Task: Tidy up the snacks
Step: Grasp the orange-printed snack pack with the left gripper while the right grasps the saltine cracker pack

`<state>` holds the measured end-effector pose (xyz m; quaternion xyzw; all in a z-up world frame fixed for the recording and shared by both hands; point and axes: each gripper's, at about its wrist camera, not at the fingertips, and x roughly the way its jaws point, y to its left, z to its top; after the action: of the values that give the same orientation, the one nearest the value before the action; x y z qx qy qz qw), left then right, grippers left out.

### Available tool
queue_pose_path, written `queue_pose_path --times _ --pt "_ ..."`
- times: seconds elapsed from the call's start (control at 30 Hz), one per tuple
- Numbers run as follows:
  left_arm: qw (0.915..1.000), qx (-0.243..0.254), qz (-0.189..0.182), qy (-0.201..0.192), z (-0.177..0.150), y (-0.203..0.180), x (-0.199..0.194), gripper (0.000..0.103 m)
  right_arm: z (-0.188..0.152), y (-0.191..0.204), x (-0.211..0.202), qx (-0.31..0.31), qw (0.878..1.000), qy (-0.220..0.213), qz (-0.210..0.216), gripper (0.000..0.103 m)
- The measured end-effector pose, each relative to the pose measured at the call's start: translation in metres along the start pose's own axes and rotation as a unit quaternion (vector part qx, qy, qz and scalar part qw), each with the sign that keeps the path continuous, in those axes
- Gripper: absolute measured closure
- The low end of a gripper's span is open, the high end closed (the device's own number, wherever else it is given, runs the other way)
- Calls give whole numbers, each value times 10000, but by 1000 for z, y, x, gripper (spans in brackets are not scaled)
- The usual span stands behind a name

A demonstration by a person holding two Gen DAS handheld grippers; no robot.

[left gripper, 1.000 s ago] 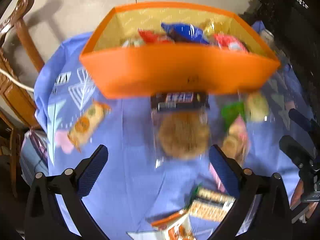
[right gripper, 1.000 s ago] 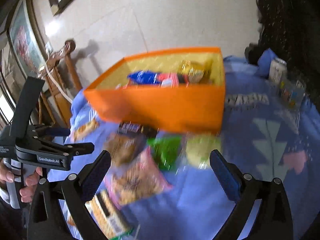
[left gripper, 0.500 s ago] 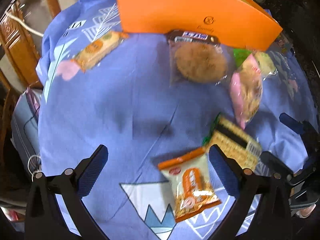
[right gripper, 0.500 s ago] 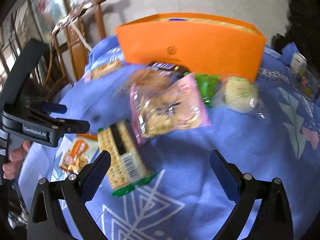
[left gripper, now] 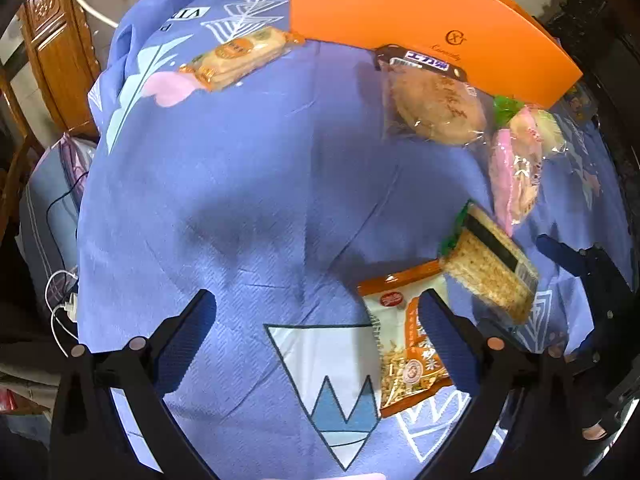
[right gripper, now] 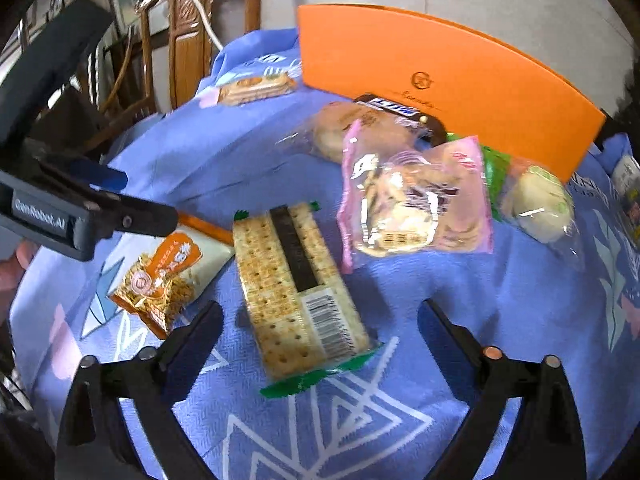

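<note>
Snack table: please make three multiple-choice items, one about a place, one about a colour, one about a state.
1. Where is the cracker pack?
A. inside the box
B. between the right tongs' fingers
C. on the chair

2. What colour is the box?
A. orange
B. green
C. white

3. In what state are the left tongs?
A. shut on a bag
B. open, holding nothing
C. out of view

Answers: 1 B, it lies on the cloth in their gap, untouched, as the jaws are closing; 2 A, its wall is orange; 3 B, only cloth shows between them.

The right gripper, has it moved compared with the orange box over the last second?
Yes. The right gripper has drawn back from the orange box and dropped toward the cloth; the cracker pack now lies between its closing jaws, untouched.
</note>
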<state>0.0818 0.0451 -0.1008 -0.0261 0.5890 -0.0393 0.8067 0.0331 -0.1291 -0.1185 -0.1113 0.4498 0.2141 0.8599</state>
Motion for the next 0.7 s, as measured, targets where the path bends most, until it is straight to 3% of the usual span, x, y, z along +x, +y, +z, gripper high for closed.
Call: queue_pose_path --times 0.1,0.23,0.53,0.7 --pt "10000 -17 -22 19 0 3 2 4 0 3 3 -83 10000 -1 16 21" --pt "10000 8 -25 46 -3 -3 2 4 -1 3 -2 -117 9998 -137 69 53" --pt "9994 301 -16 172 -11 -37 6 4 -14 -44 -12 686 9948 -319 679 56" --pt "9987 441 4 274 -16 -58 13 4 -14 -50 -11 777 9928 -354 834 56"
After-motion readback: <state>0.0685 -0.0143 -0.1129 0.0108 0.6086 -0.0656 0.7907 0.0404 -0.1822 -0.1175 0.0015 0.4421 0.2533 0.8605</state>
